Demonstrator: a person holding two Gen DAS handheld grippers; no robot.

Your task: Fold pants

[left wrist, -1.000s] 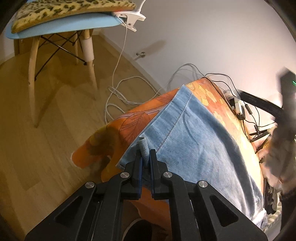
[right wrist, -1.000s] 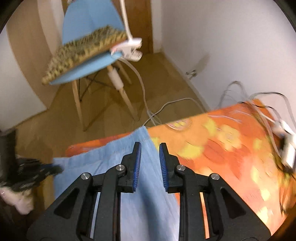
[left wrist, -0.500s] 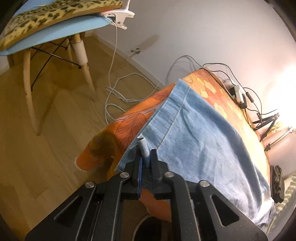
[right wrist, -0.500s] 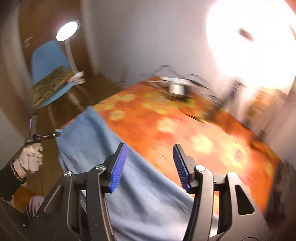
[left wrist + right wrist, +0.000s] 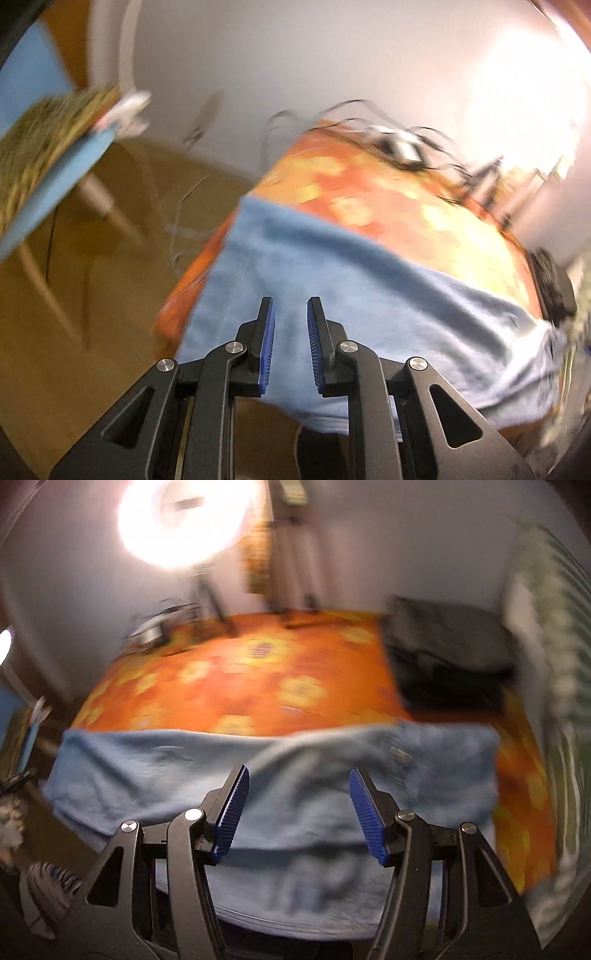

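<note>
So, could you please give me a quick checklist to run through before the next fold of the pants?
1. Left gripper free of cloth: ok, jaws just opened, nothing between them.
2. Right gripper open and empty: ok, jaws just widened.
3. Pants lying on the orange cloth: ok, one long band along the near edge.
4. Pants smooth: not ok, wrinkles near the middle.
5. Dark bag apart from the pants: ok.
6. Edges aligned: cannot tell, blurred.
</note>
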